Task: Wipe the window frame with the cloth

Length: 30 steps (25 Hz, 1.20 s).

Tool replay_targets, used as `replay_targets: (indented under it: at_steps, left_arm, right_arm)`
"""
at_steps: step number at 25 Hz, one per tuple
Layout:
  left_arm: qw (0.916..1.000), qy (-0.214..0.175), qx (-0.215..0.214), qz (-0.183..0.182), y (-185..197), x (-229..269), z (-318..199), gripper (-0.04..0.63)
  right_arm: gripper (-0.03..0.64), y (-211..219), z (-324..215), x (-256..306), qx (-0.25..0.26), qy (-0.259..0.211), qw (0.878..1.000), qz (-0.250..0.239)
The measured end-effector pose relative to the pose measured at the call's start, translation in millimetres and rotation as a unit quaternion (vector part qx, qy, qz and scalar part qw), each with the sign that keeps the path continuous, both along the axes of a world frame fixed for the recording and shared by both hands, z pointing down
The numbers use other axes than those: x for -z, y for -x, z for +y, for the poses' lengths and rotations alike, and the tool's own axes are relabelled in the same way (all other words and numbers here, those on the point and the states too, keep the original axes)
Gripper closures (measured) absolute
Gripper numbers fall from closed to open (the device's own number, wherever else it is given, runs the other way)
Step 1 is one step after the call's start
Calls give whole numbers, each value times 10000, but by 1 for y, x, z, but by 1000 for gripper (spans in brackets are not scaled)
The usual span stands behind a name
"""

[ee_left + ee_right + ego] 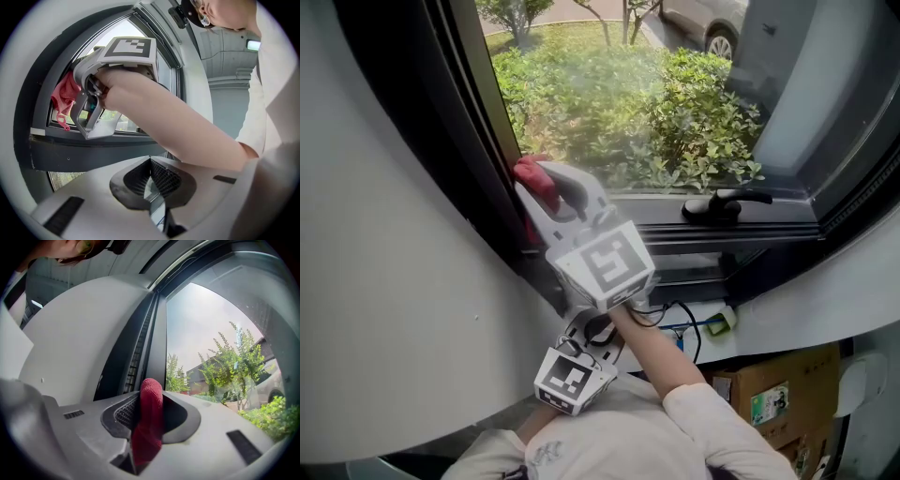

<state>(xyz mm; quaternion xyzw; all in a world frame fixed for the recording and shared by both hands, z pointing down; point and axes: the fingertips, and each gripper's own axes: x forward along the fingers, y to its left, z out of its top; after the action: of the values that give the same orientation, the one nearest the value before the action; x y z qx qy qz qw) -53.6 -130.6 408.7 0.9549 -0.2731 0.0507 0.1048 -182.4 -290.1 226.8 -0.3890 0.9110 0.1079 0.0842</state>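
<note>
Looks like the wiping step itself, under way rather than just being set up. Grips the red cloth [149, 425] in the right tongs [151, 401] — closed tight on it, with a rounded fold poking out past the tips and the rest bunched back between the pads. Presses that fold against the dark upright of the window frame [492, 150], straight ahead of the right tongs' tips and low down, near the corner with the bottom rail [722, 234]. Cannot judge the pressure of cloth on metal from any view, only see contact in the head view.

Holds the left tongs [151, 164] well behind and below the right tongs, close to the body, closed on nothing and pointing up toward the right pair. Takes no part in the wipe at this moment.

Calls next, most likely, for a steady drag along the frame: either on up the upright beyond the tips, or round the corner and along the bottom rail, off to the right of the right tongs, toward the window handle [727, 202]. Needs a tight grip against the cloth snagging and pulling out, and tips angled to put cloth, not bare plastic, on the frame. Leaves most of the rail apparently still to cover — a judgement only, with no dirt or wet trail visible to go by.
</note>
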Motion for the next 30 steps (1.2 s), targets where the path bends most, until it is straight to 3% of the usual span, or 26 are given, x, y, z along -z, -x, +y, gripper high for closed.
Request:
replay_targets:
  at_steps: [3,15,30]
  left_arm:
    - [9999,87,63,-1,2,-8,1,586]
    - [9996,-217,183,73,5,18,-5,586]
    - [9998,-116,153,106,7,15,-5,586]
  right_arm:
    - [517,-1,0,-5,-49,-23,9999,149]
    - [517,1,-1,-15,27,122,9998,126]
    - [517,3,-1,-36,17,486,9982,361]
